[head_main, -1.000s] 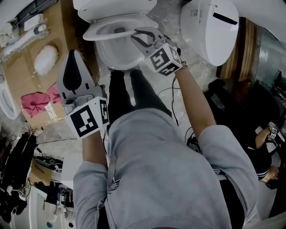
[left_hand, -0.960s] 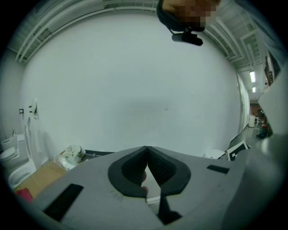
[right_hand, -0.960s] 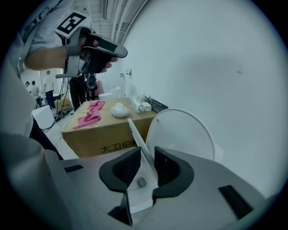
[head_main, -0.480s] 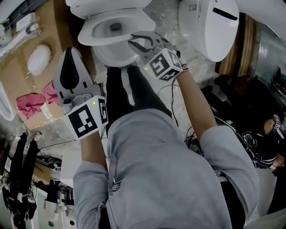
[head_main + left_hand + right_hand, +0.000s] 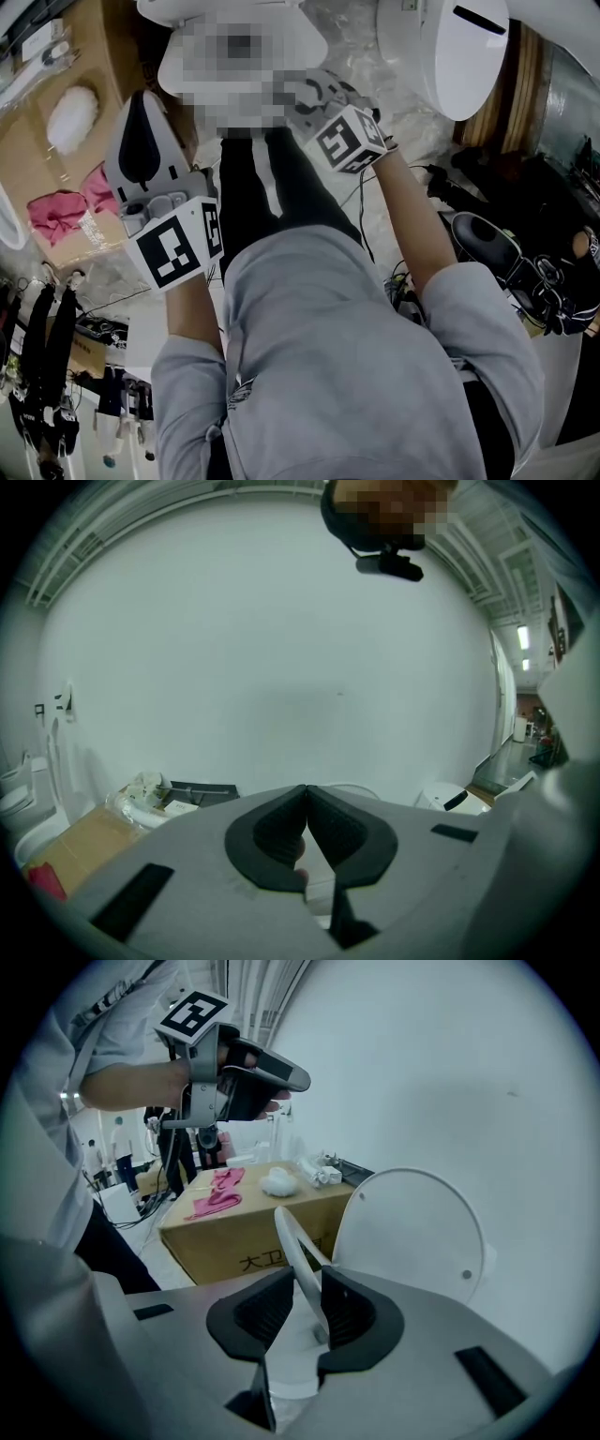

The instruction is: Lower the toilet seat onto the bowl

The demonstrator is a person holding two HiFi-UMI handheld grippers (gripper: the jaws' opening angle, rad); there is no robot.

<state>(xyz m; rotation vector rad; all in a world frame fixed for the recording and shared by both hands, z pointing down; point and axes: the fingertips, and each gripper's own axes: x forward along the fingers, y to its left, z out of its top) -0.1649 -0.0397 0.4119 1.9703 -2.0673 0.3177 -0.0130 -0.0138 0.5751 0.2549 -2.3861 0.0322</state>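
Observation:
The white toilet (image 5: 206,11) stands at the top of the head view, its bowl hidden by a mosaic patch. In the right gripper view the thin white toilet seat (image 5: 298,1241) stands on edge, tilted away from the upright lid (image 5: 412,1232). My right gripper (image 5: 306,1277) is shut on the seat's rim, which runs between its dark pads. In the head view this right gripper (image 5: 314,94) reaches over the bowl's right side. My left gripper (image 5: 142,101) is held up left of the toilet, shut and holding nothing. Its closed tips (image 5: 306,791) point at a bare wall.
A cardboard box (image 5: 244,1232) left of the toilet carries a pink cloth (image 5: 217,1192) and a white wad (image 5: 279,1183). A second white toilet unit (image 5: 450,56) lies at the upper right. Cables (image 5: 403,281) and a black shoe (image 5: 483,239) are on the floor to the right.
The toilet and my right gripper have slid a little up in the head view, the gripper keeping its place at the bowl's right side. The left gripper has stayed raised.

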